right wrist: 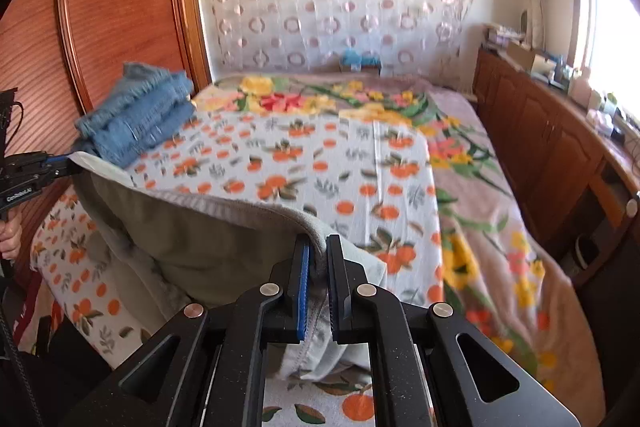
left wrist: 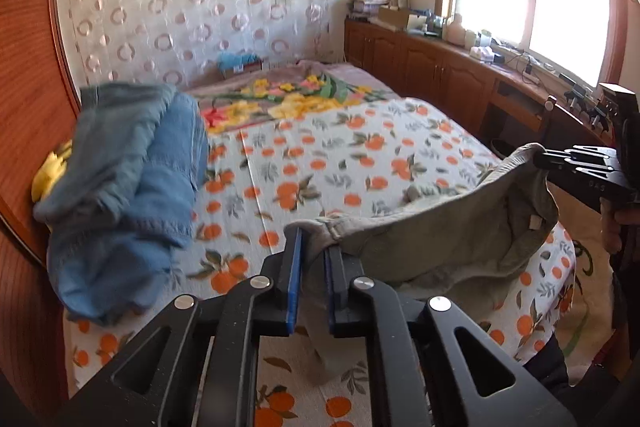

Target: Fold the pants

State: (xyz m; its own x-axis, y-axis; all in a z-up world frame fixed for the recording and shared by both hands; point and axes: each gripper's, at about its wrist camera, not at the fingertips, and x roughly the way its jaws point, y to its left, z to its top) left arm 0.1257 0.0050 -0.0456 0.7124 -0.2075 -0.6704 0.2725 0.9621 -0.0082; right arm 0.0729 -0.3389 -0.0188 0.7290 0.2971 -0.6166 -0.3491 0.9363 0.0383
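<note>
Grippers, left (left wrist: 311, 243) and right (right wrist: 318, 251), point down-forward, each clamping the olive pants (left wrist: 448, 235) waistband.

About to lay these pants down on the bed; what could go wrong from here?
1. The left gripper pinches only the edge of the grey-green fabric pants; it could slip out.
2. The folded blue denim stack sits close; the swinging pants may knock it.
3. The pants sag between the left and right gripper, risking wrinkles.

Grey-green pants (left wrist: 460, 227) are held over the orange-print sheet (left wrist: 320, 163), gripped by the left gripper (left wrist: 312, 247) and right gripper (left wrist: 540, 159); folded jeans (left wrist: 124, 195) are stacked left of the pants.
</note>
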